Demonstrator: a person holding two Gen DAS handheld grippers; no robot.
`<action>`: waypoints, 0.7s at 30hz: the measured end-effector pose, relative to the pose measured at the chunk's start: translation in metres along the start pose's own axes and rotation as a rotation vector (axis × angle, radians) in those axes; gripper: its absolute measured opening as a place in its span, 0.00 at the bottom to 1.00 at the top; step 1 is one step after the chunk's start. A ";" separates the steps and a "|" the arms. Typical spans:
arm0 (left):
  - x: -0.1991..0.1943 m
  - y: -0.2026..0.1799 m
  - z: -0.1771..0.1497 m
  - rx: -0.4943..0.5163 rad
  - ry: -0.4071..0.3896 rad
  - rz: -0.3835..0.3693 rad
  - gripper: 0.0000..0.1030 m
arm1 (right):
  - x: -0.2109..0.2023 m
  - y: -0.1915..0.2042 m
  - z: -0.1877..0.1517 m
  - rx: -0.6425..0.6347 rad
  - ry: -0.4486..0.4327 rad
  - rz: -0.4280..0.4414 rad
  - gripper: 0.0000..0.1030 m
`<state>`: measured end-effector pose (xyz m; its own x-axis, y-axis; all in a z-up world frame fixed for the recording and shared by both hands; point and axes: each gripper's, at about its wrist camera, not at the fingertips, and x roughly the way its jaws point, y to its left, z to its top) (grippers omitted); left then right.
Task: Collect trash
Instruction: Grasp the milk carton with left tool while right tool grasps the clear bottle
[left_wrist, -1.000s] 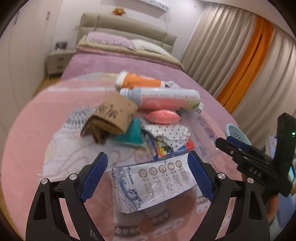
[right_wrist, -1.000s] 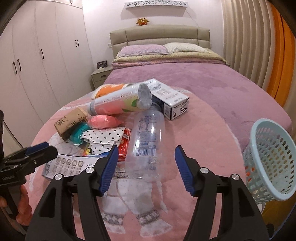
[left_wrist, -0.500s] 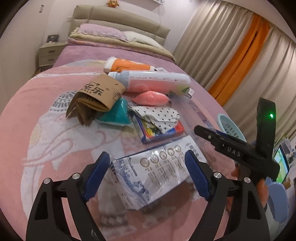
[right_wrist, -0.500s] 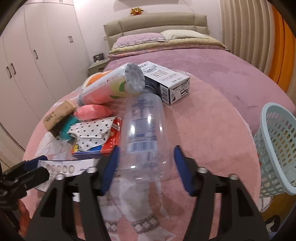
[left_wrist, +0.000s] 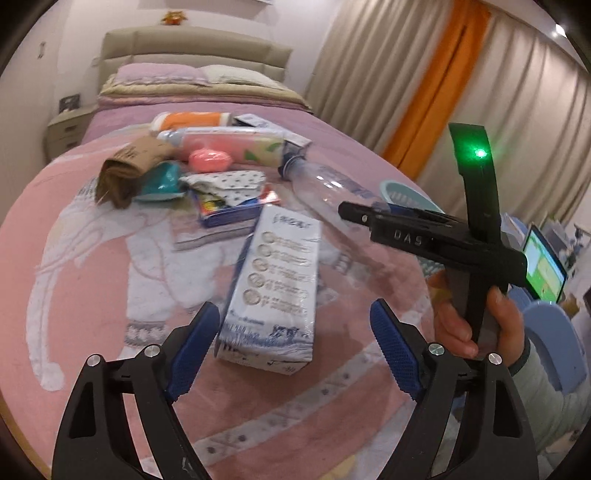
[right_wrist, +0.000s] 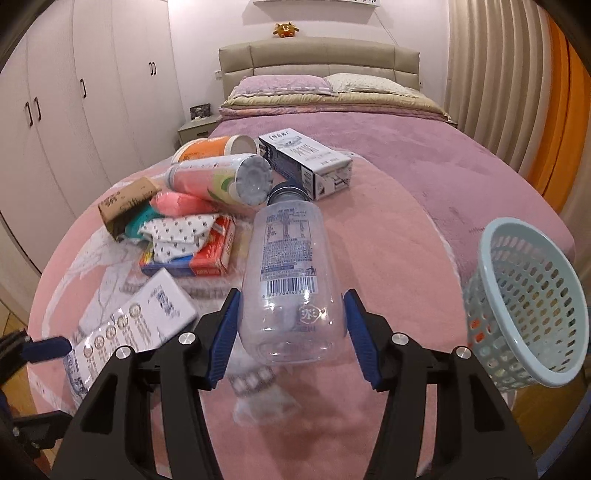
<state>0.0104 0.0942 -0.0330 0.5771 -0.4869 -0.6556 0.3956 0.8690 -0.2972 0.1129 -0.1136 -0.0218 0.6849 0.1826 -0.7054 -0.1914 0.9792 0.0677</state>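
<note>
— Where is the clear plastic bottle (right_wrist: 291, 280)?

— Lying on the pink blanket (right_wrist: 388, 236) on the bed, its base clamped between the jaws of the right gripper (right_wrist: 291, 332), which have just been closing on it.

— And the left gripper (left_wrist: 291, 350)?

— Jaws spread wide, gripping nothing; the flattened milk carton (left_wrist: 277, 288) lies between them, and only the left pad is close to it.

— The basket?

— The pale blue basket (right_wrist: 524, 299) sits tilted at the blanket's right edge, apart from the trash pile.

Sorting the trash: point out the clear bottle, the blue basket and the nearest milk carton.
clear bottle (right_wrist: 286, 266), right wrist view, on its label.
blue basket (right_wrist: 528, 295), right wrist view, on its perforated wall.
milk carton (left_wrist: 280, 273), left wrist view, on its top face.
</note>
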 end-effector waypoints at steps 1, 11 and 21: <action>-0.001 -0.003 0.001 0.011 -0.003 0.007 0.79 | -0.003 -0.002 -0.003 0.000 0.006 0.005 0.51; 0.041 -0.004 0.022 0.006 0.119 0.191 0.80 | -0.020 -0.012 -0.027 -0.012 0.064 0.035 0.52; 0.074 -0.003 0.027 -0.011 0.181 0.225 0.63 | -0.013 -0.023 -0.011 0.076 0.084 0.056 0.66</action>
<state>0.0712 0.0532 -0.0616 0.5121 -0.2594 -0.8188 0.2640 0.9547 -0.1373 0.1005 -0.1395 -0.0217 0.6127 0.2326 -0.7553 -0.1719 0.9721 0.1599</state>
